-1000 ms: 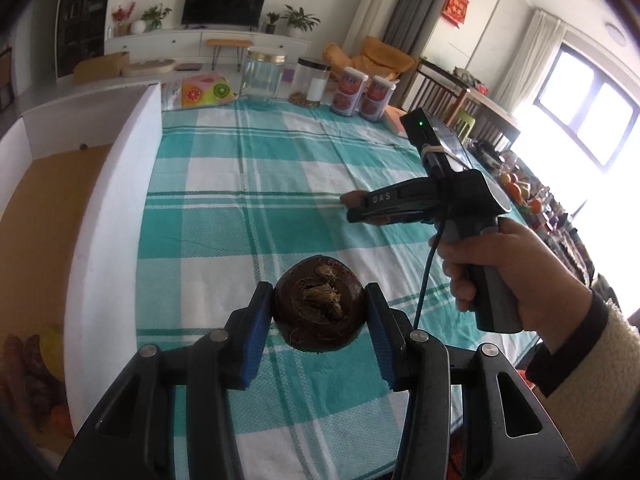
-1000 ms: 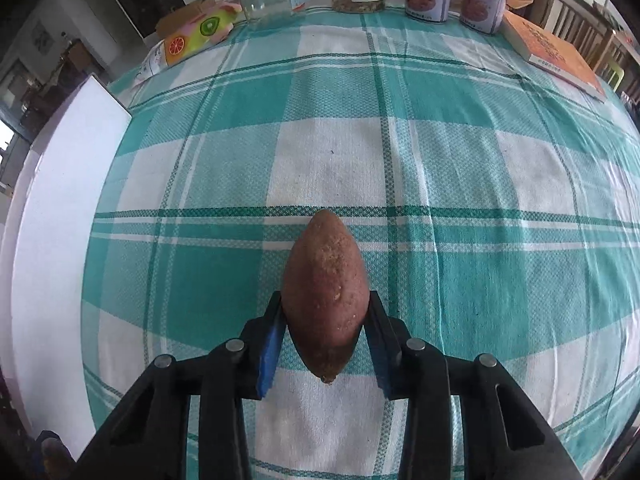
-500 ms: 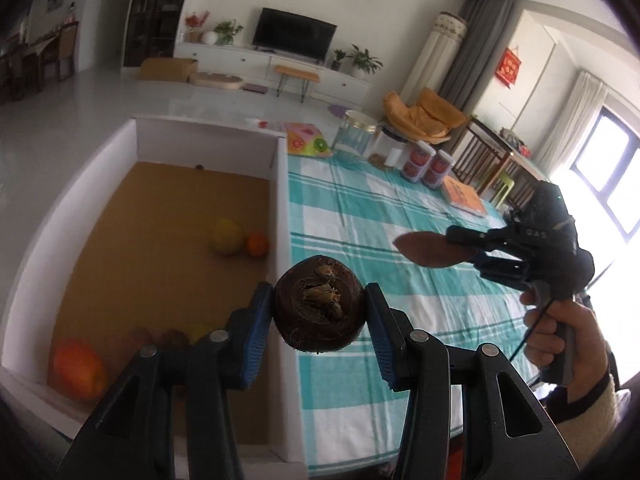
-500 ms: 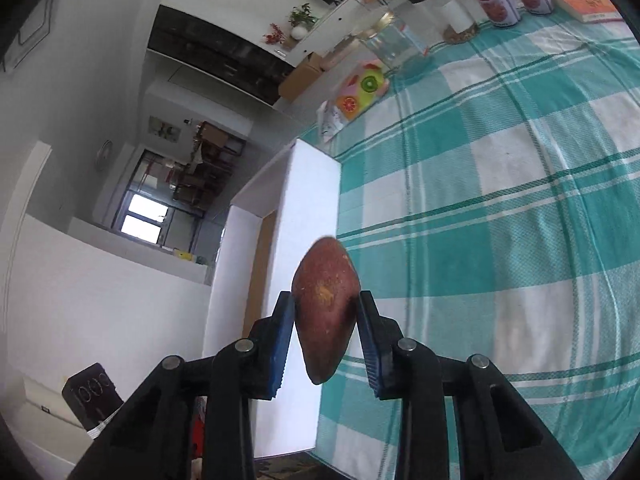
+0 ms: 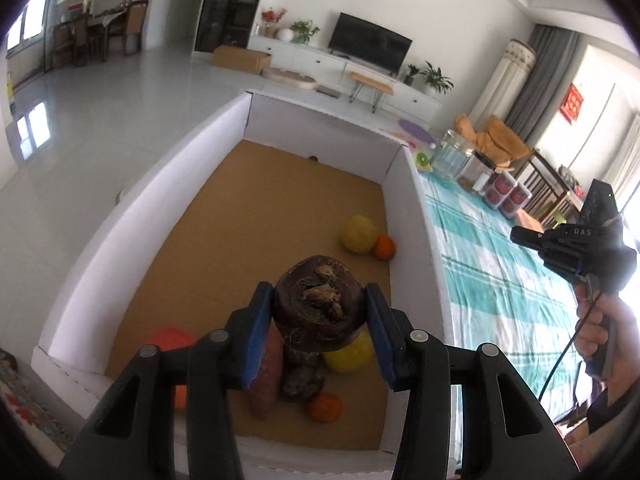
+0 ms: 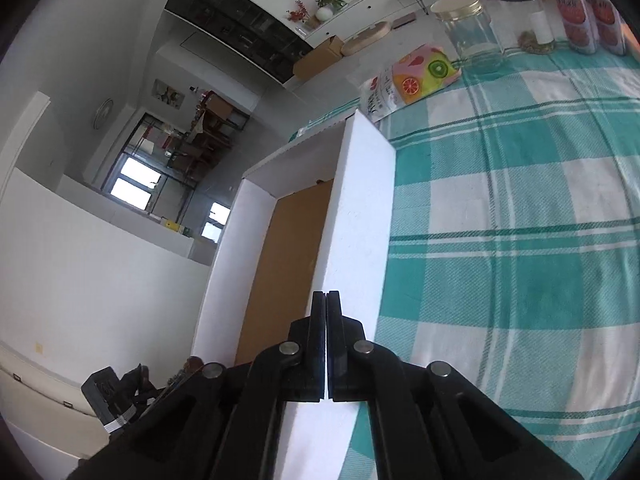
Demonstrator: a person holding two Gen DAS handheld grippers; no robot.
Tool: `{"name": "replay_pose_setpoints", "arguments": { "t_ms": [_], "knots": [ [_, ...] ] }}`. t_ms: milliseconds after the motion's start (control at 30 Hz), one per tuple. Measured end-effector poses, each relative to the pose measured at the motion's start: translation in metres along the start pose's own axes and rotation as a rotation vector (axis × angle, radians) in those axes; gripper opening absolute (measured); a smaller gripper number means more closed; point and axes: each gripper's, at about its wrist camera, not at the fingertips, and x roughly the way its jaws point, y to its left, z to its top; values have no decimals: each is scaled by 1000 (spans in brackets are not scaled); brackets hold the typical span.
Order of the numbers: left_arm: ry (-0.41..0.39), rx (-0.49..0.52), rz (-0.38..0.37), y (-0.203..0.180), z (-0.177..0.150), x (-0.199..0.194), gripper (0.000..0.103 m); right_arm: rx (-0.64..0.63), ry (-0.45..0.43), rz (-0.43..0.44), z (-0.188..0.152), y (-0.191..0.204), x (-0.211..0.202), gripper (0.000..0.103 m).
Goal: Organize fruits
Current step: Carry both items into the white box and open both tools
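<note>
My left gripper (image 5: 320,300) is shut on a dark brown, round, rough fruit (image 5: 320,312) and holds it above the white box (image 5: 416,216) with a cardboard floor. In the box lie a sweet potato (image 5: 266,376), dark brown lumps (image 5: 302,380), two yellow fruits (image 5: 358,234), oranges (image 5: 384,247) and a red-orange fruit (image 5: 168,338). My right gripper (image 6: 326,300) is shut with nothing between its pads. It hovers over the box's right wall (image 6: 360,208), by the checked tablecloth (image 6: 520,200). The right gripper (image 5: 520,236) also shows at the right of the left wrist view.
At the table's far end stand a glass jar (image 6: 468,28), a colourful fruit-print pack (image 6: 416,76) and two red cans (image 6: 588,20). A hand (image 5: 612,332) holds the right gripper's handle. The white floor lies beyond the box's left wall.
The left gripper swung left from over the table to over the box, still gripping the brown fruit. The right gripper lifted the sweet potato toward the box; it is now gone and the jaws are closed.
</note>
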Motion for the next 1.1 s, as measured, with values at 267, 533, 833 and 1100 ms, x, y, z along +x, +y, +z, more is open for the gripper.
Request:
{"name": "replay_pose_setpoints", "arguments": {
  "t_ms": [267,533,833,1100],
  "knots": [
    [17,-1,-45,-1,-1,7,48,39,158,-124,-39,-67,22,14],
    [28,15,-59,-5,-6,3,48,-304,254,-320,-37,-72,57,44],
    [58,10,-52,-3,-9,10,48,-528,383,-291,-46,-52,60,65],
    [88,49,-43,-8,-9,12,48,-626,448,-492,-52,-54,83,43]
  ]
}}
